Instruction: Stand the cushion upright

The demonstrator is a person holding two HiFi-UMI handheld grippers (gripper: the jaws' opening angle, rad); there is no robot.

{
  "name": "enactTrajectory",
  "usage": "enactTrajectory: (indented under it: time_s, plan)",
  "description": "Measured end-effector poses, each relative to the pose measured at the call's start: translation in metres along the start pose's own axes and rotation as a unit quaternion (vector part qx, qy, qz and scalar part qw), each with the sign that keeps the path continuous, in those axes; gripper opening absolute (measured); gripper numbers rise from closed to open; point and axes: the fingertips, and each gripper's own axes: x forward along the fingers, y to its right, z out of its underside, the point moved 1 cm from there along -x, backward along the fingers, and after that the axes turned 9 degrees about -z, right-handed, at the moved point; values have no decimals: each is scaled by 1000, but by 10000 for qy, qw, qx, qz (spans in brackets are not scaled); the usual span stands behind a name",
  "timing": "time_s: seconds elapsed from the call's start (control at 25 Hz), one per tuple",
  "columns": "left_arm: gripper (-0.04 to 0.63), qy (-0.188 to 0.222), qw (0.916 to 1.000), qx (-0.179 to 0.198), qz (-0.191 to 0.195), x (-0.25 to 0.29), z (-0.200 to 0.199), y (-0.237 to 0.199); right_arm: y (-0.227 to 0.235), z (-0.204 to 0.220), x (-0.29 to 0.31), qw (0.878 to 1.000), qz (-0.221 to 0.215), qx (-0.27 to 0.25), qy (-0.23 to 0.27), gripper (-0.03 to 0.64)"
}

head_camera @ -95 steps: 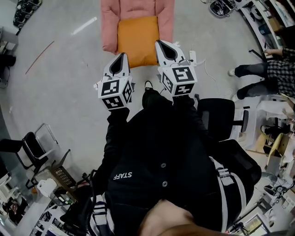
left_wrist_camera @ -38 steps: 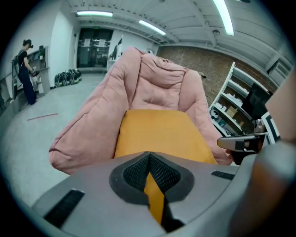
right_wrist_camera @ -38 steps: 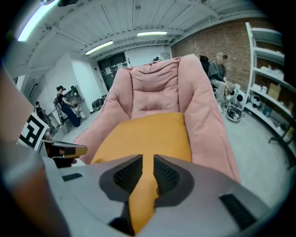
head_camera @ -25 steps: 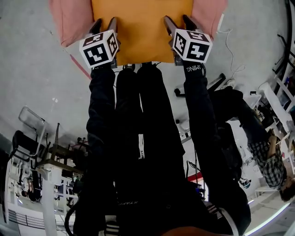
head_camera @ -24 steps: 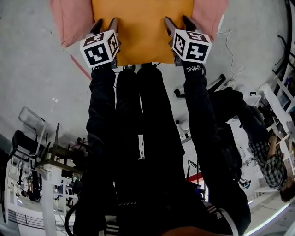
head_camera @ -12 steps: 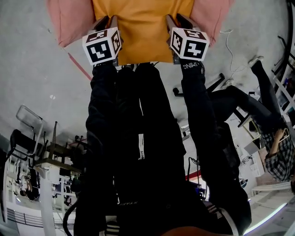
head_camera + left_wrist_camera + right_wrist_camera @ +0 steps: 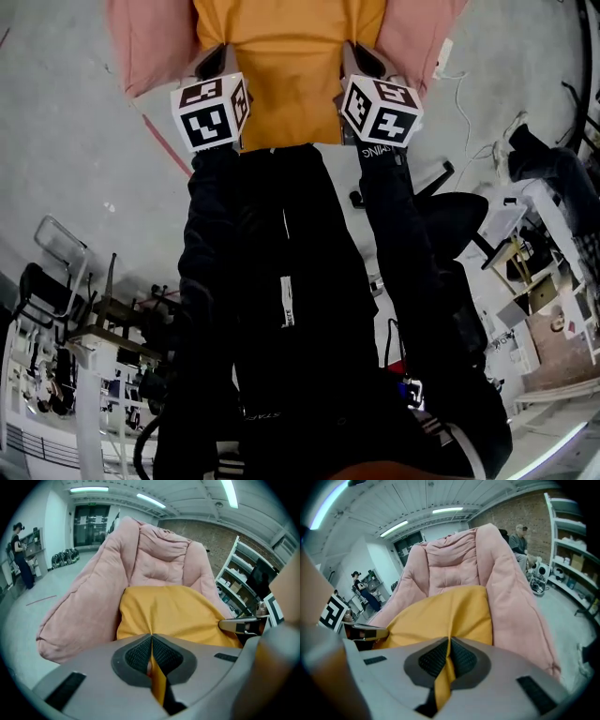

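1. The orange cushion [image 7: 291, 56] rests on the seat of the pink floor chair [image 7: 141, 47], reaching its front edge.
2. Your left gripper [image 7: 151, 654] has just been closing and now pinches fabric at the cushion's near left corner.
3. Your right gripper [image 7: 448, 658] has likewise just closed on fabric at the near right corner.

A pink lounger [image 7: 141, 42] lies on the grey floor [image 7: 66, 169].

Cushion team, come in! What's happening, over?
Left gripper, right gripper: jaws just closed, each pinching orange cushion by its front edge. Cushion resting on pink chair, not upright yet. Nothing blocking.
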Motion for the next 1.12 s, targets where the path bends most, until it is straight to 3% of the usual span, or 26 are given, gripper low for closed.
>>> enactTrajectory:
  time_s: [0.44, 0.76, 1.12]
  plan:
    - [3, 101, 9998, -6, -180, -110, -21, 23, -34, -25, -101, 9998, -75, 3, 199, 21]
    - [3, 734, 9966, 155, -347, -192, -94, 49, -53, -94, -180, 9967, -52, -35, 807, 21]
    - [3, 1409, 9891, 183, -397, -191, -181, 48, -54, -182, -177, 9886, 103, -346, 1462, 21]
